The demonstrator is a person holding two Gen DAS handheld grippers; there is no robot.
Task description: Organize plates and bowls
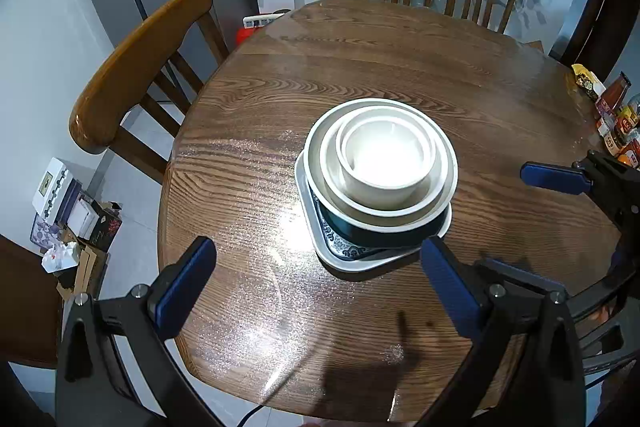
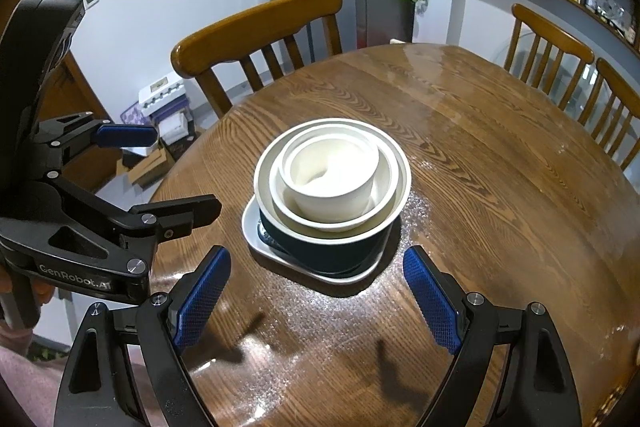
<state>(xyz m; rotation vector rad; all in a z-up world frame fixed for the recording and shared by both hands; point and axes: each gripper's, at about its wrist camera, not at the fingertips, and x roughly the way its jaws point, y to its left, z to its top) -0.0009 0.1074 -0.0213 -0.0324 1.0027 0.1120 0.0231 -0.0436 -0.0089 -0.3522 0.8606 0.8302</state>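
the stack stands on the wooden table (image 1: 280, 99), centre of frame in both wrist views. at the bottom, a white rounded-square plate (image 1: 320, 247) with a blue patterned well. on it, a dark-walled bowl (image 1: 384, 239) with a pale interior. nested inside that, a white bowl (image 1: 400, 215), then a smaller straight-sided white bowl (image 1: 384, 163) on top. all nested and level; nothing loose elsewhere on the table apart from packets at the right edge of the left view.

left gripper (image 1: 316, 287): jaws wide apart, nothing between them, low in frame, near the plate's front edge but clear of it. right gripper (image 2: 316, 299): jaws wide apart, empty, likewise just short of the plate.

handling assessment: pieces appear to be glazed ceramic, so rigid, fairly heavy as a stack, slick and liable to chip. the table surface looks glossy, so the plate may slide if pushed. any single piece is best taken by pinching its rim wall, one pad inside and one outside. the whole stack is judged too heavy for one rim grip; support from both sides under the plate edge would be safer.
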